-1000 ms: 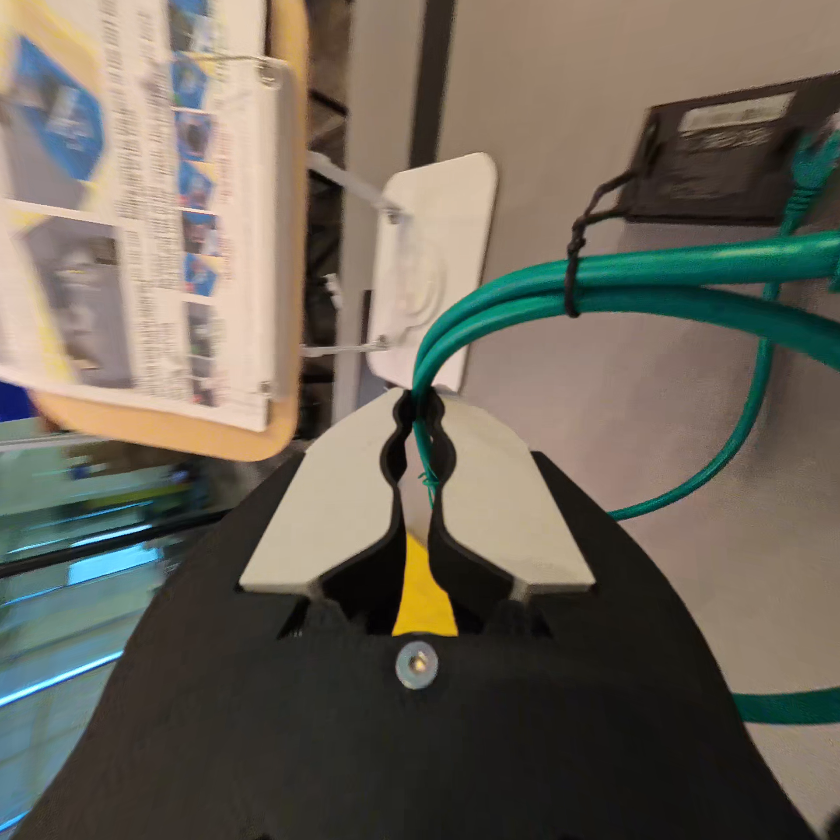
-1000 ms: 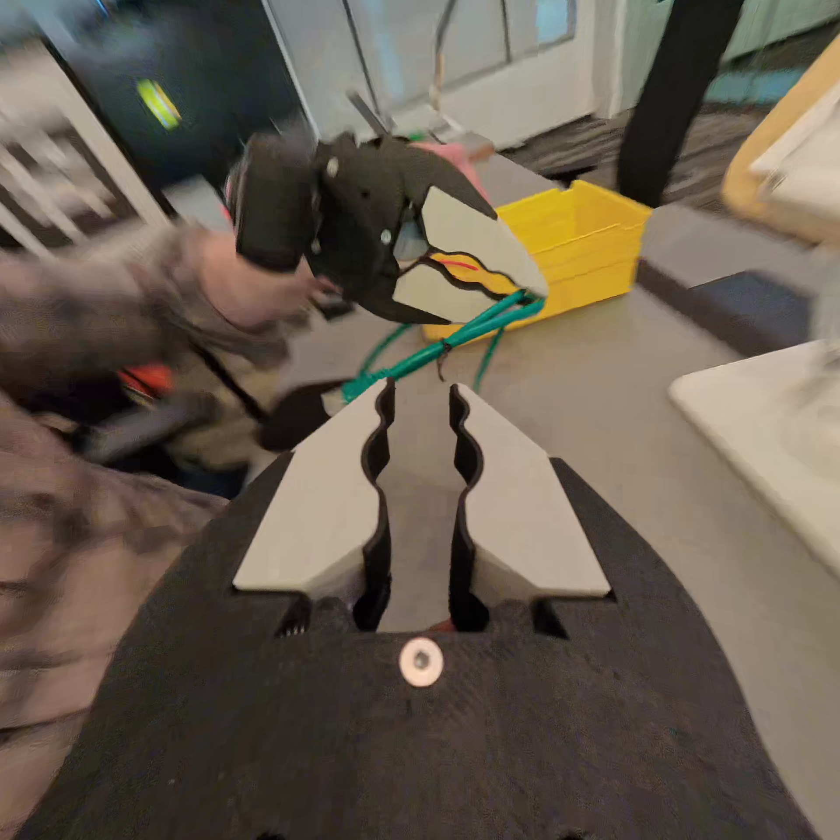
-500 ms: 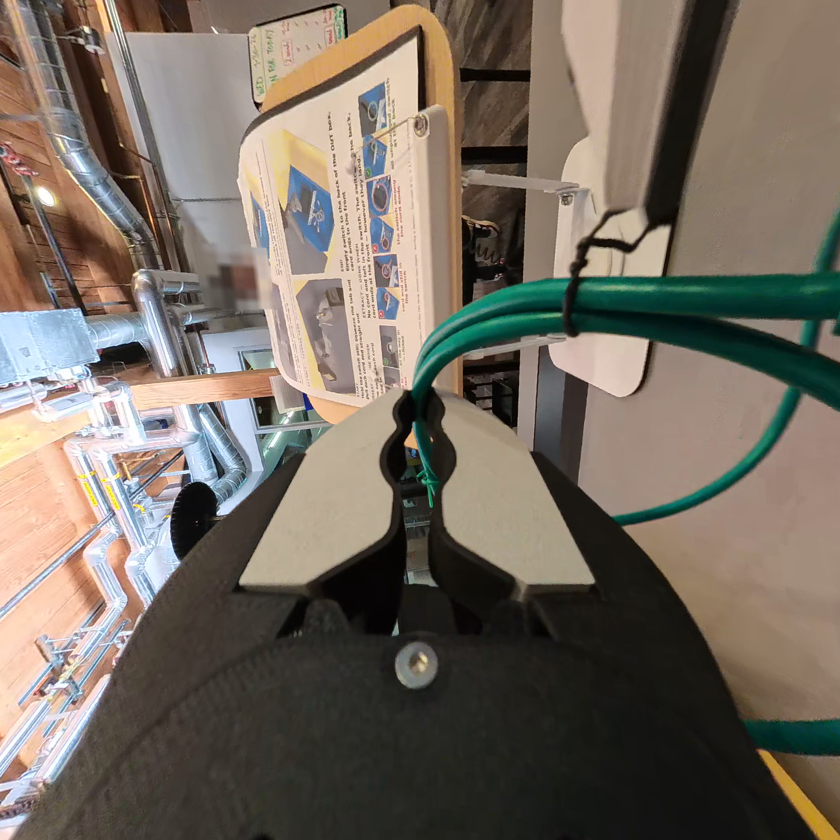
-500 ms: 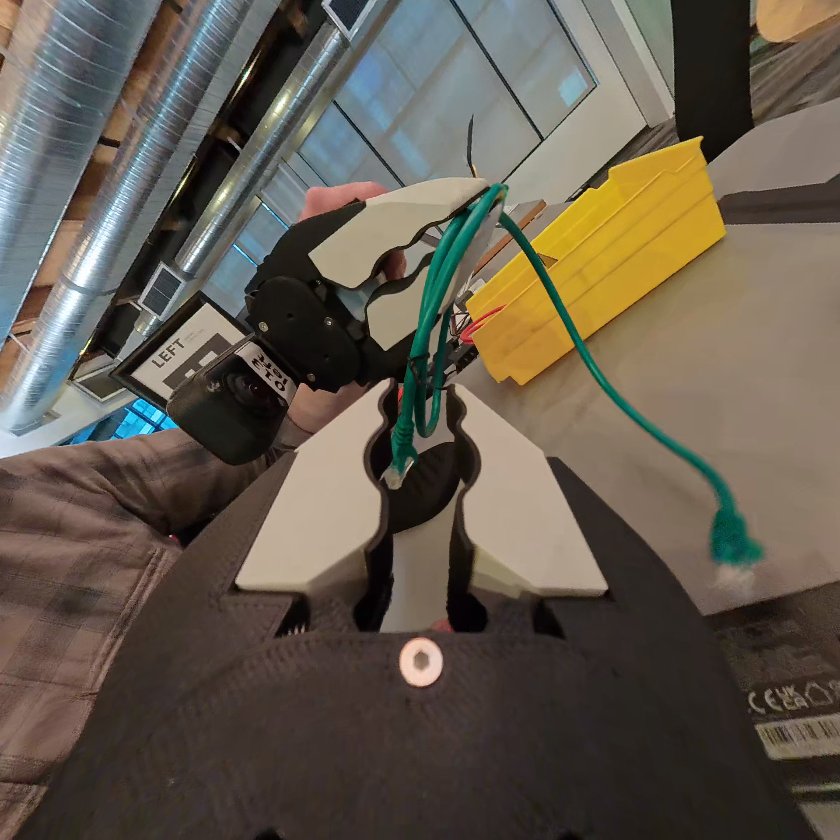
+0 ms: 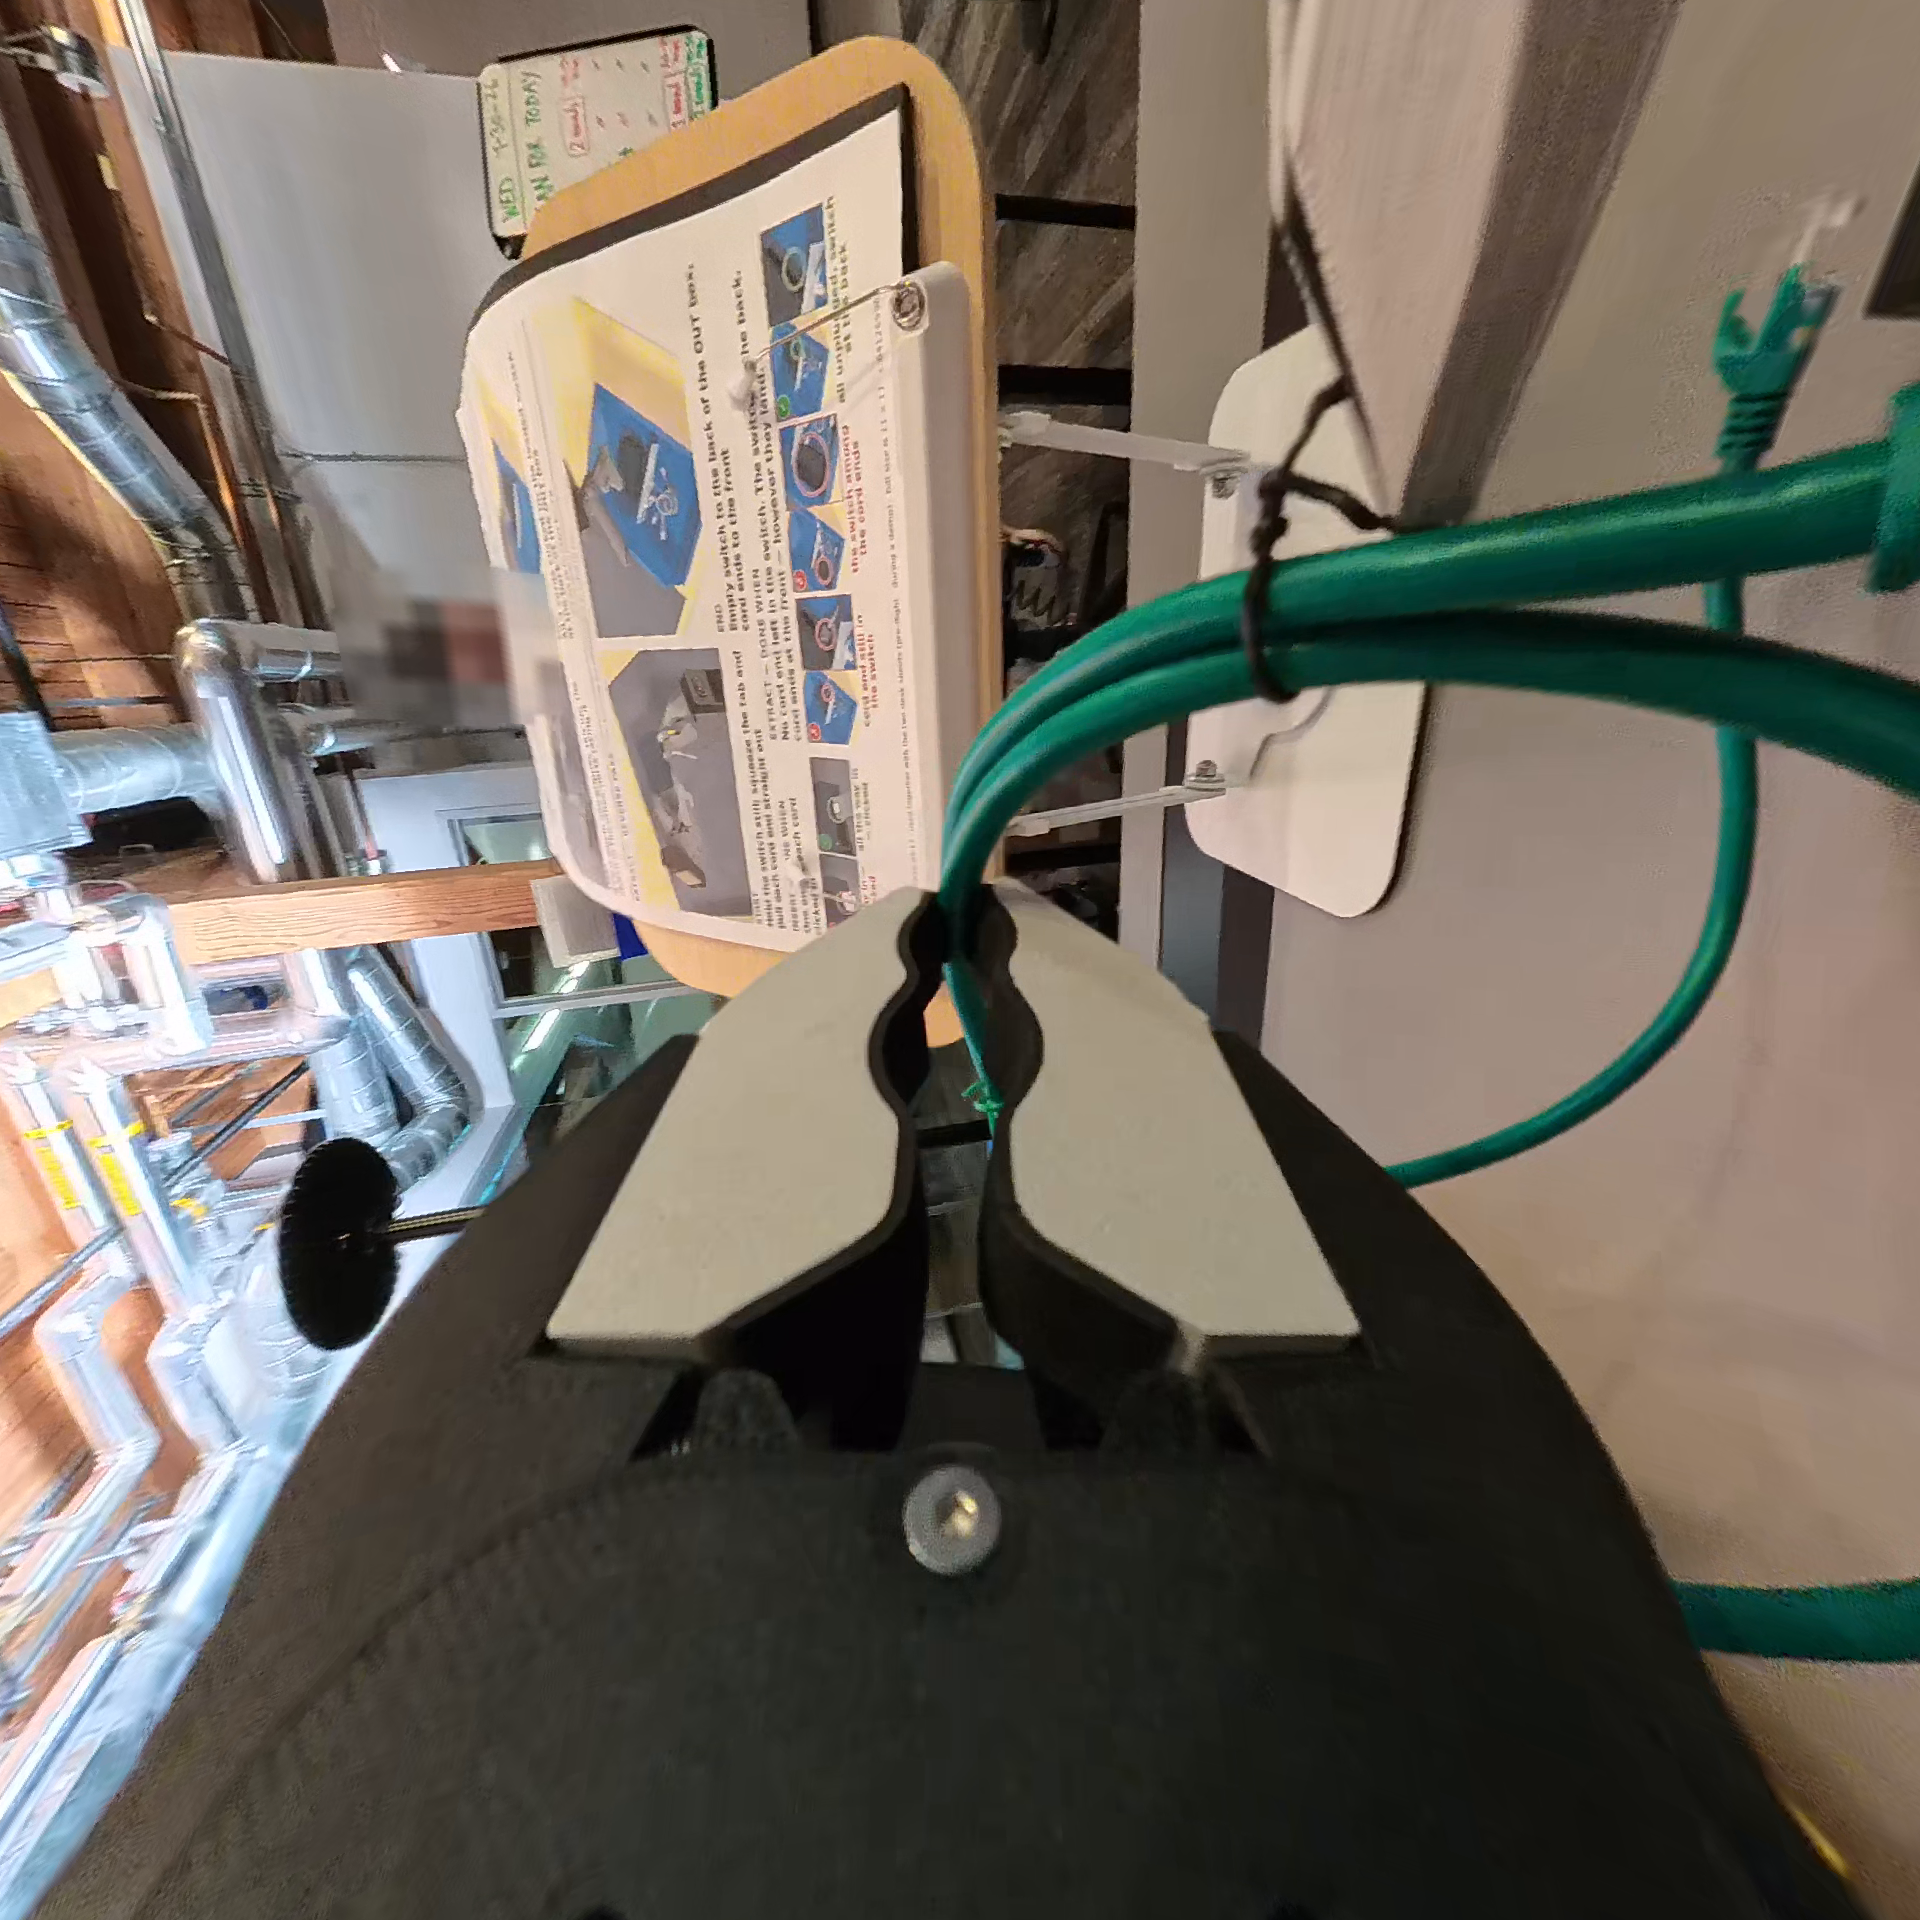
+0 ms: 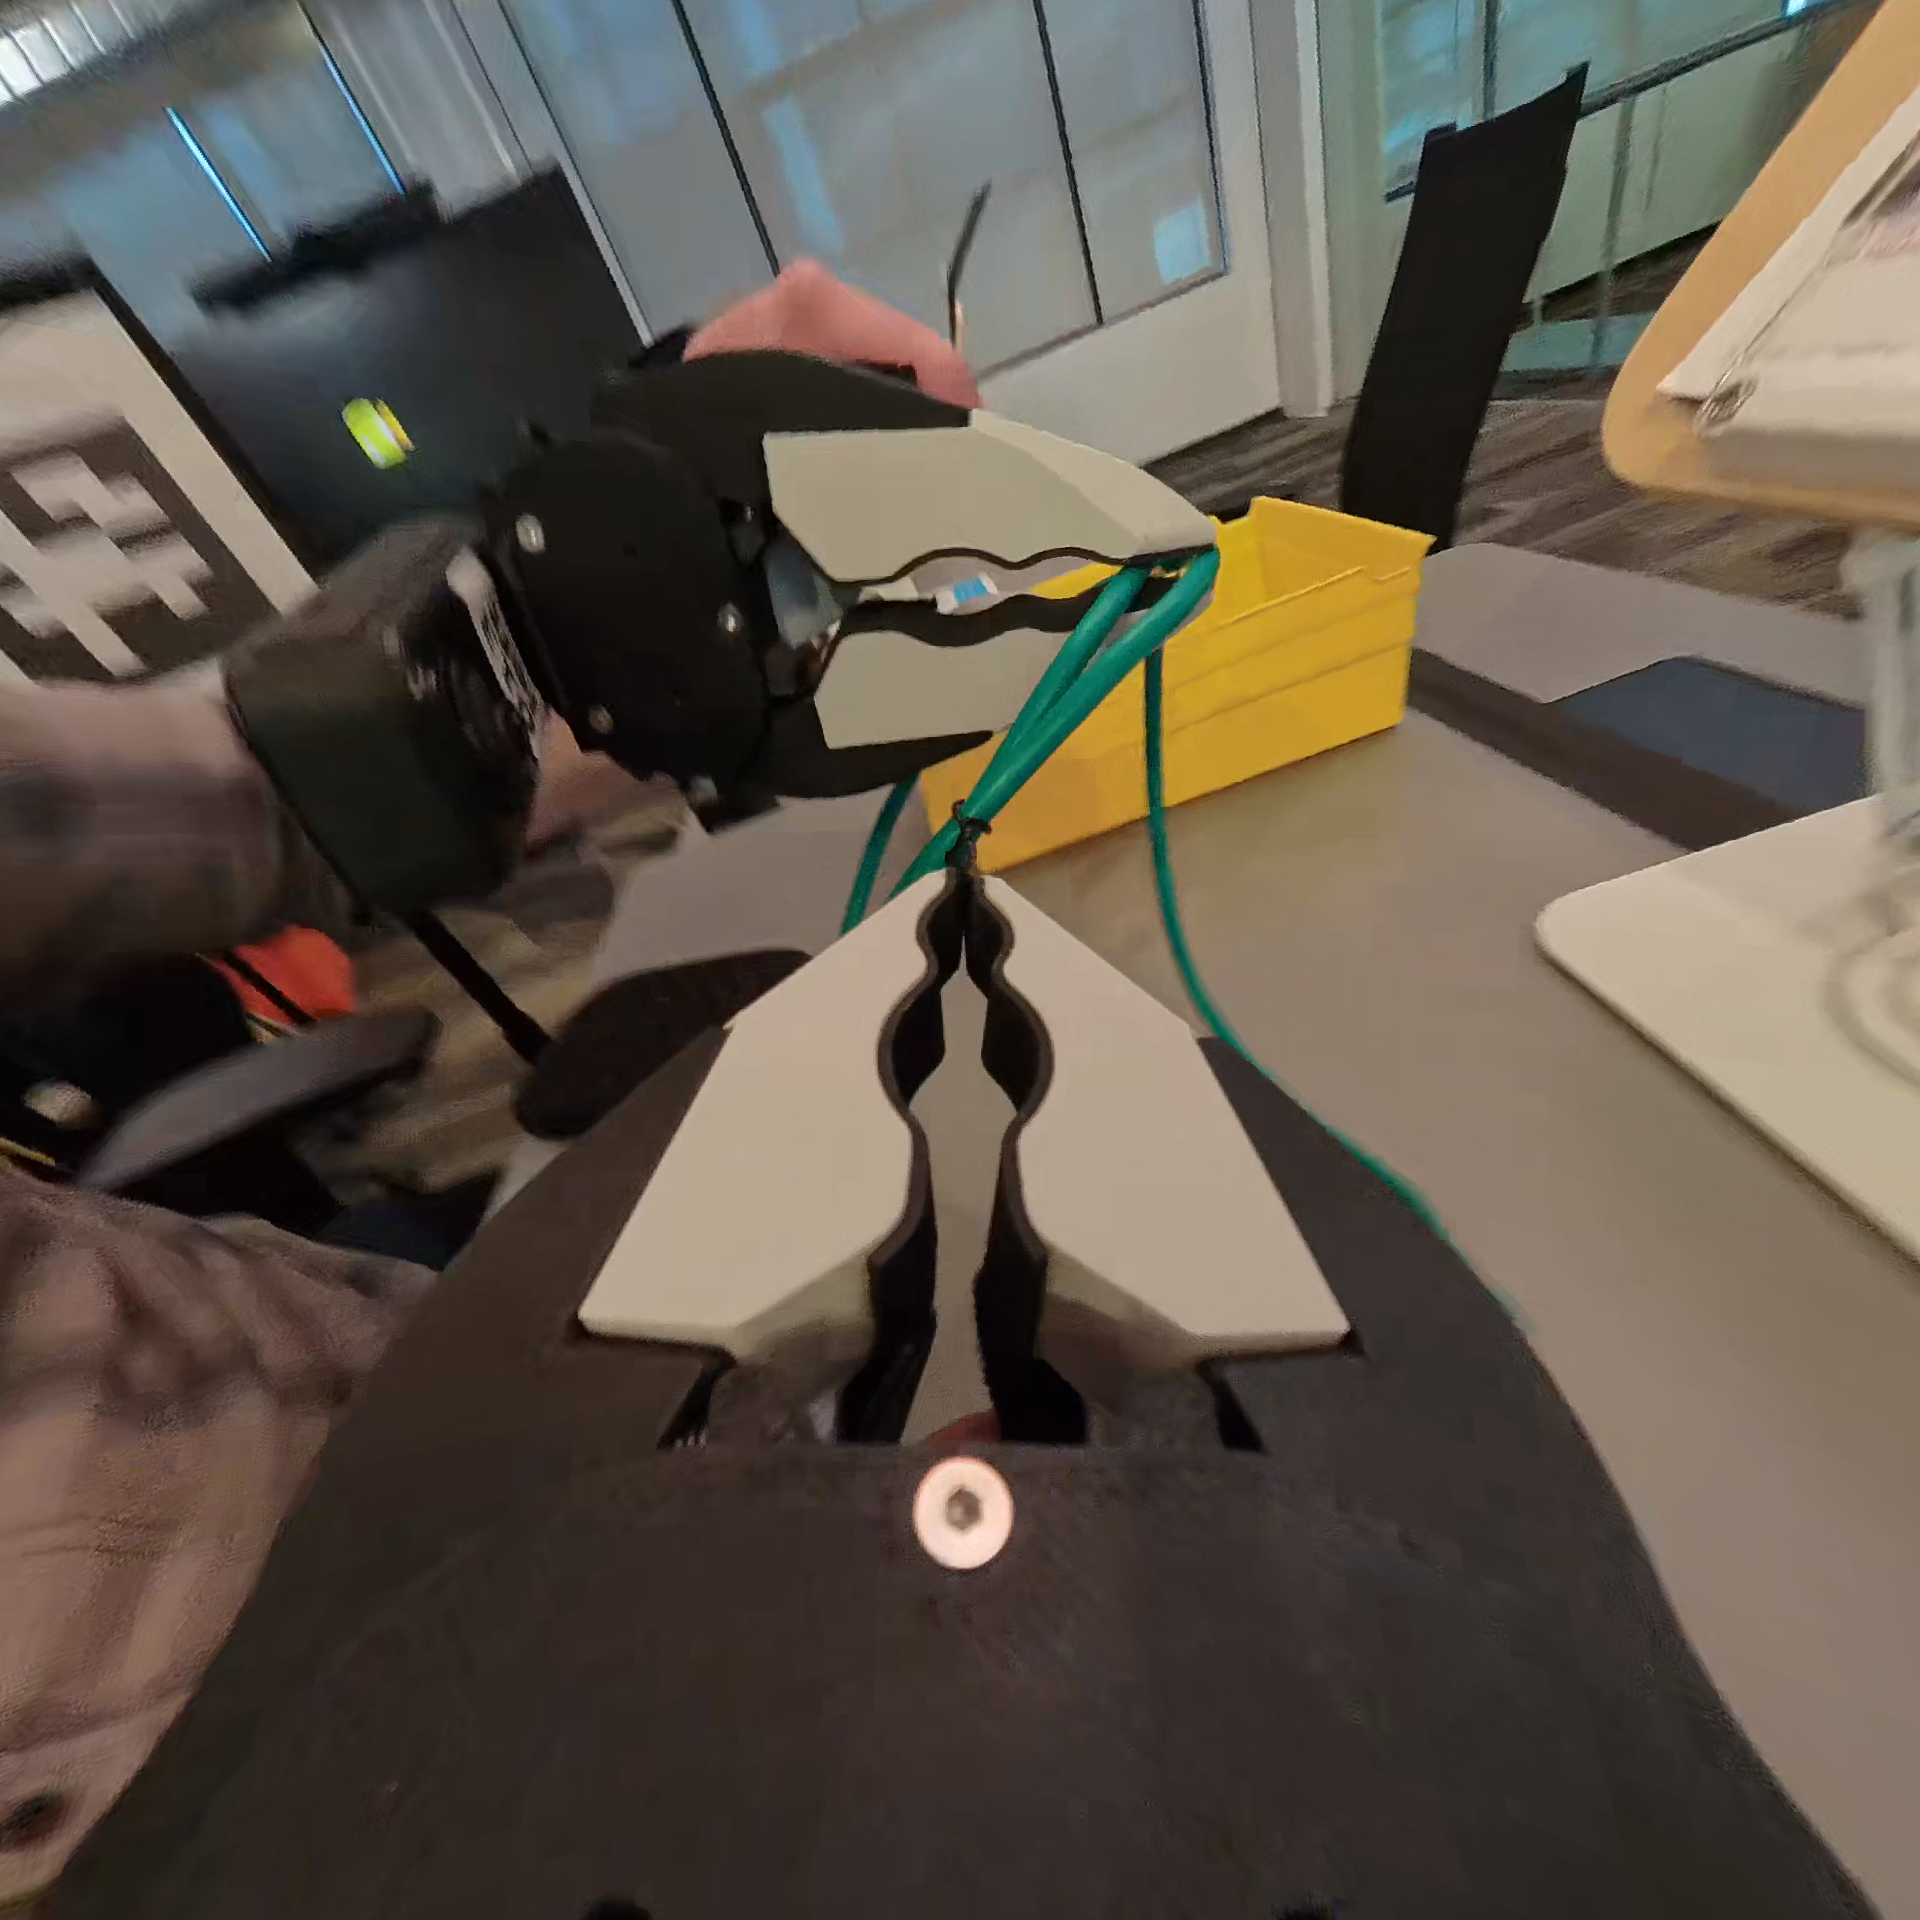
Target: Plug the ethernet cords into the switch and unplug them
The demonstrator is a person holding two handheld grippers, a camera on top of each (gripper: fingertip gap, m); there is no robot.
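Holds the green ethernet cords [image 5: 1558,582] clamped in the closed tips of the left gripper [image 5: 961,935], low centre of the left wrist view. Sends the bundle up from there and off to the right edge as 2 thick strands, long axis near level across the frame. Binds them with a black tie [image 5: 1260,623] right of centre, near those tips yet apart from them. Shows 1 loose plug [image 5: 1766,343] free in the upper right, in no socket. Shows no switch for certain: only a dark corner at the far right edge, too cropped to name.

Finds the right gripper [image 6: 961,914] closed as well, centre of the right wrist view, pinching what looks like the tail of that tie, with the knot just above the tips. Places the left gripper above and slightly right there, cords slanting down-left to the knot, in front of a yellow bin [image 6: 1299,665] on the grey table [image 6: 1455,987].

Reads as freeing the bundle, not yet plugging. Puts the right gripper nearer the tie, touching it. Calls for a pull or untwist away from the bundle, across its long axis, with the left as anchor. Risks dragging the cords out of the left's grip.
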